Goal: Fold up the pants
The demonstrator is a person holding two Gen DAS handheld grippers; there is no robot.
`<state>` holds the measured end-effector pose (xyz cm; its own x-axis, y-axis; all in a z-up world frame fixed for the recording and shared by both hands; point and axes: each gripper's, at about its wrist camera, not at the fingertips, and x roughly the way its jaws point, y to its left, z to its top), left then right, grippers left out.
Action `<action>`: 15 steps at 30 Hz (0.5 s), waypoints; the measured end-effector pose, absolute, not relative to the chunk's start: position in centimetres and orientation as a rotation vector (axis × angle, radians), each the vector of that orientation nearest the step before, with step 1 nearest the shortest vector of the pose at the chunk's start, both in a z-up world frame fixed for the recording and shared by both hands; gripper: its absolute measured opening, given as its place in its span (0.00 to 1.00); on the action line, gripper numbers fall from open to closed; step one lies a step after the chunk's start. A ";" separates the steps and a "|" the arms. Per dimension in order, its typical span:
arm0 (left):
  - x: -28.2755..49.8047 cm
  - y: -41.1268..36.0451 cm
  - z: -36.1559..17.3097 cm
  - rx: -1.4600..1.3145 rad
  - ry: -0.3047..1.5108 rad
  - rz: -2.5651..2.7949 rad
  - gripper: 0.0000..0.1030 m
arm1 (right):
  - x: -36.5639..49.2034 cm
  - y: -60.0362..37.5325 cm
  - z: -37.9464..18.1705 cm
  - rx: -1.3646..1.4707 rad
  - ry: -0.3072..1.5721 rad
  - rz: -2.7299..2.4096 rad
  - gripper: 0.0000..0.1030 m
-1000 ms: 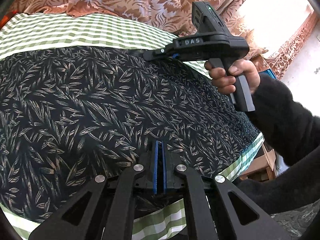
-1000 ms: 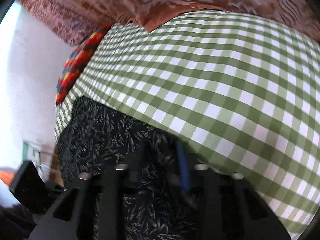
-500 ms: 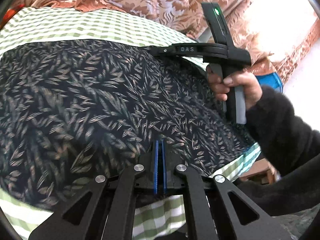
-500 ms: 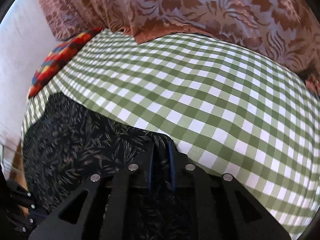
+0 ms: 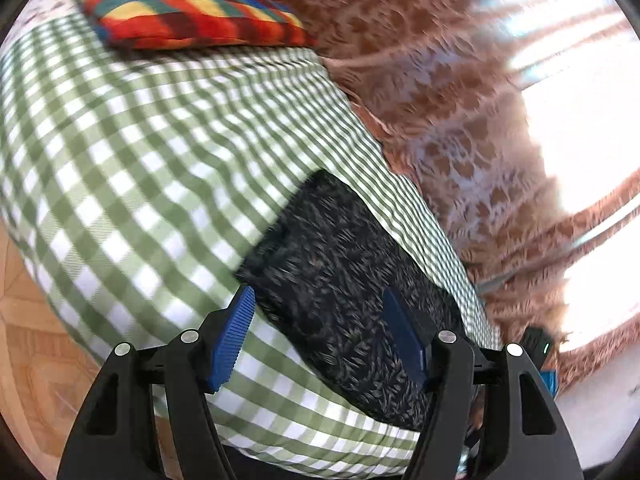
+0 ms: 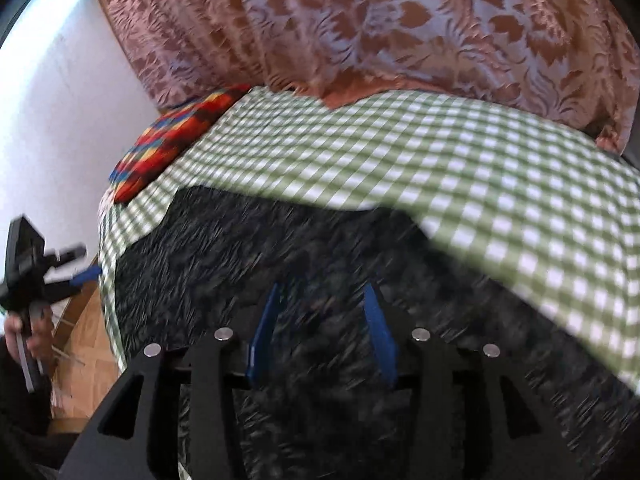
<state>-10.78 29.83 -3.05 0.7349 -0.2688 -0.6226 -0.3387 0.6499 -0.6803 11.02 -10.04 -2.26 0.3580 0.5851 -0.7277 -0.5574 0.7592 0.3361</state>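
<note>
The dark leaf-print pants (image 5: 344,280) lie folded on the green checked bedsheet (image 5: 140,160). My left gripper (image 5: 320,320) hovers over their near-left corner. Its jaws are opening, and its blue pads (image 5: 234,332) press on nothing. In the right wrist view the pants (image 6: 248,248) fill the lower middle. My right gripper (image 6: 322,320) is above them with its jaws opening, no cloth pinched between them. The left gripper (image 6: 82,262) also shows at that view's far left, beyond the bed's edge, held by a hand (image 6: 30,340).
A bright plaid cushion (image 5: 180,4) lies at the bed's far end. A brown patterned curtain (image 6: 360,20) hangs behind the bed, with sunlit window glare on the right. A wooden floor (image 5: 24,340) runs beside the bed and a white wall (image 6: 48,120) stands past it.
Both grippers were shut on the pants' cloth and now stand open with nothing held. The left gripper has swung and rolled away to the side; the right has pulled back a little.
</note>
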 end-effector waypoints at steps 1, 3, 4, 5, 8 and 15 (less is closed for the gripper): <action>-10.8 30.1 -3.3 -0.892 0.775 0.061 0.63 | 10.3 -9.8 -2.7 0.030 0.959 0.740 0.42; -10.3 29.8 -3.8 -0.898 0.801 0.052 0.63 | 9.9 -9.2 -3.7 0.027 0.977 0.739 0.42; -9.8 29.4 -4.1 -0.896 0.813 0.053 0.63 | 9.8 -8.9 -4.2 0.022 0.985 0.733 0.43; -9.2 29.1 -4.4 -0.889 0.829 0.047 0.63 | 9.8 -8.7 -4.6 0.019 0.988 0.726 0.43; -7.9 28.9 -5.6 -0.878 0.866 0.083 0.63 | 9.9 -8.7 -5.3 0.032 0.989 0.717 0.44; -6.8 28.4 -5.6 -0.854 0.833 0.103 0.10 | 9.9 -9.1 -5.8 0.074 0.984 0.721 0.47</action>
